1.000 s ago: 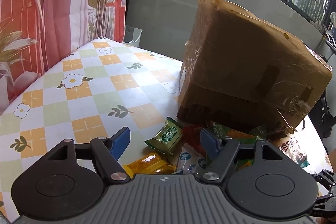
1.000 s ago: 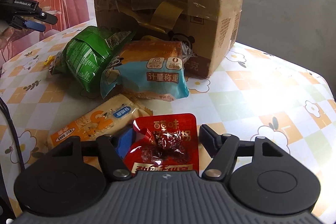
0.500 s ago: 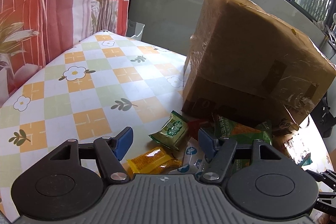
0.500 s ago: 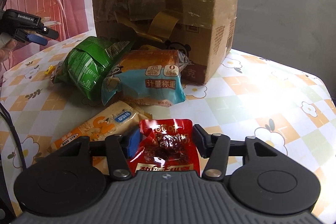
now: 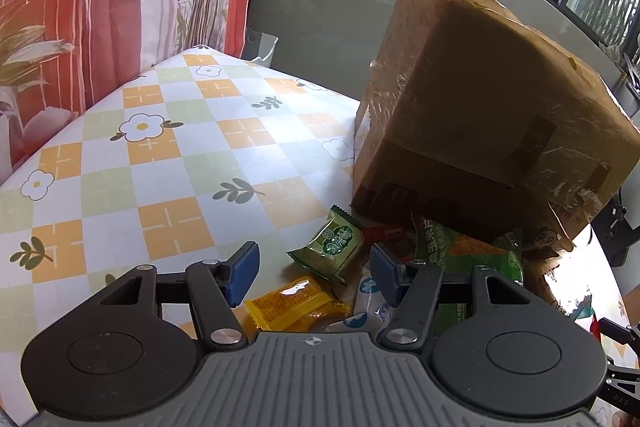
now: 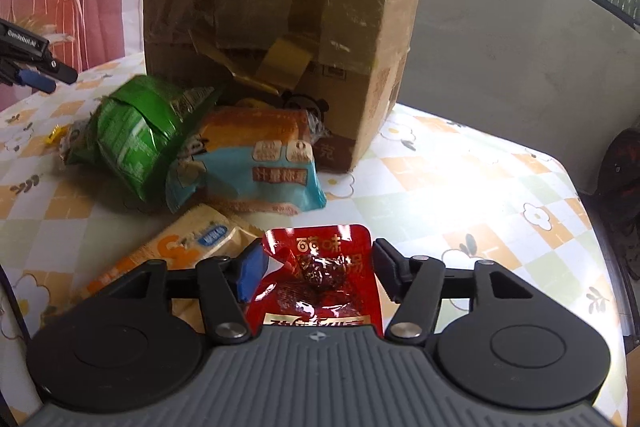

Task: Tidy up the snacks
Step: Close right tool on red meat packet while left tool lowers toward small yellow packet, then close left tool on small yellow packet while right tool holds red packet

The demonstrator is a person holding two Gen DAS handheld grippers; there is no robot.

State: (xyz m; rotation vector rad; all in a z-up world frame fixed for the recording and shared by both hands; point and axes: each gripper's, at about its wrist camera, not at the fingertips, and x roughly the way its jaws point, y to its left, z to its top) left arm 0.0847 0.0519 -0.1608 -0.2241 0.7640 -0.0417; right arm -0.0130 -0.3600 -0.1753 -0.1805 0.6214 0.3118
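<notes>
My jaws are black with blue pads (image 5: 243, 269). The surface (image 5: 168, 155) wears a check of orange, pale green and white, dotted with white flowers and dark leaves. A brown cardboard box (image 6: 276, 11) carries tan tape. Snack packets: glossy red (image 6: 320, 275), green (image 6: 132, 135), blue-and-orange (image 6: 256, 163), yellow (image 5: 294, 303).
</notes>
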